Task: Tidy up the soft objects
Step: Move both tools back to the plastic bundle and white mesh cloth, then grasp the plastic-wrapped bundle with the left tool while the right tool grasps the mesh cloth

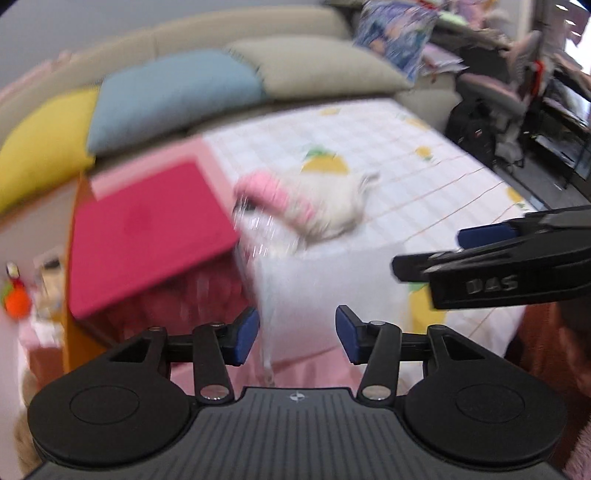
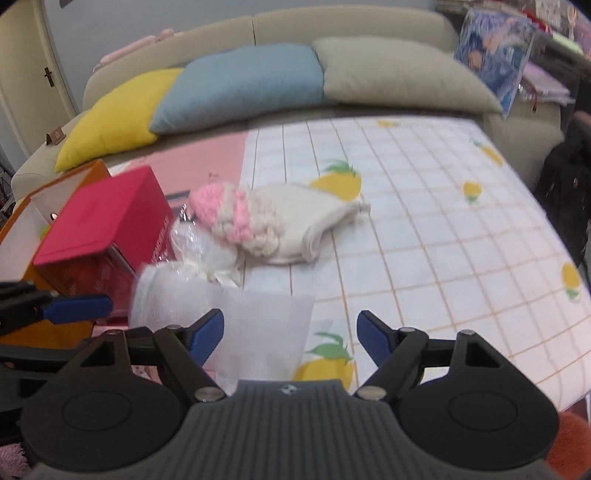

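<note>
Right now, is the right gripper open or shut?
Open. In the right wrist view the right gripper has its blue pads wide apart, with nothing between them; the white cloth lies beyond.

I'm working in a lived-in home, a living room by the look of it. A beige sofa [image 2: 351,26] runs along the back with a yellow cushion [image 2: 118,114], a blue cushion [image 2: 243,86] and a grey-beige cushion [image 2: 399,74] lined up on it. In front is a table under a pineapple-print checked cloth [image 2: 443,221]. To the right sit cluttered shelves [image 1: 443,51] (books and papers, too blurred to read) and a black backpack [image 1: 471,129] on the floor.
</note>
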The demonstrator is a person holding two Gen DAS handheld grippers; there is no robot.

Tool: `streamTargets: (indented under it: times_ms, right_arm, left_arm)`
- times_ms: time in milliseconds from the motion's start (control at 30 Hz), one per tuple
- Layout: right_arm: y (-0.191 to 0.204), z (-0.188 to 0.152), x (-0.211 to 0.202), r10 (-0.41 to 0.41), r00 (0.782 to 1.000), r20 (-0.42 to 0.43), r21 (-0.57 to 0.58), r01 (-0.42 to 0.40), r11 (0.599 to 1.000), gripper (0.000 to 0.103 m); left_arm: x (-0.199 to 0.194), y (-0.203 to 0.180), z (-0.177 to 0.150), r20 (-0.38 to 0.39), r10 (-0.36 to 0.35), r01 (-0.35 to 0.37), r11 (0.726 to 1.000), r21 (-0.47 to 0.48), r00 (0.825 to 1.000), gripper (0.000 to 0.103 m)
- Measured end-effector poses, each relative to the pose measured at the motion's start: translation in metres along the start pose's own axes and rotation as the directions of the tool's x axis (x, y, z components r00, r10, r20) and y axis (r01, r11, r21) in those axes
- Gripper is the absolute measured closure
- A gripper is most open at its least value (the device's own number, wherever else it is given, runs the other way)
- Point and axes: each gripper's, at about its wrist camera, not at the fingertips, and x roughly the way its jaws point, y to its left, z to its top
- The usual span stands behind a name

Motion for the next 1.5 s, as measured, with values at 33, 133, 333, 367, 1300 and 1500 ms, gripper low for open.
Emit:
streamTargets:
  times_ms: [33,133,333,367,1300,1500]
  right_arm:
    - [-0.001,0.0,0.002,0.005,1.0,-0.005,0.007,-0.005,1.0,0.025]
    - [-0.001,0.0,0.008,0.02,1.0,-0.011,0.021,-0.02,1.0,0.025]
    - [0.005,-0.002,0.011,0.044,0.999,-0.016,-0.004,-0.044,0.999,0.025]
    - [0.005,-0.002,0.011,0.041,0.999,-0.018,-0.005,-0.041,0.999,0.025]
    - [-0.016,-0.015,0.057,-0.011,0.974,-0.225,0.306,0.081,0.949,0.003]
    - [0.003,-0.013,0.067,-0.024,0.982,-0.189,0.206,0.064,0.977,0.002]
  left_arm:
    - [0.005,0.003,-0.003,-0.017,0.004,-0.005,1.0,-0.016,1.0,0.046]
    - [0.021,0.006,-0.007,-0.053,0.023,-0.025,0.999,-0.031,0.998,0.046]
    - [0.044,0.008,-0.01,-0.107,0.0,-0.004,0.999,-0.038,0.994,0.074]
    - [0.044,0.006,-0.011,-0.109,-0.019,0.015,0.999,-0.032,0.994,0.077]
    - [0.03,-0.022,-0.018,-0.111,-0.123,0.128,0.991,0.041,0.986,0.049]
    - [0.028,-0.021,-0.02,-0.121,-0.131,0.138,0.989,0.048,0.984,0.049]
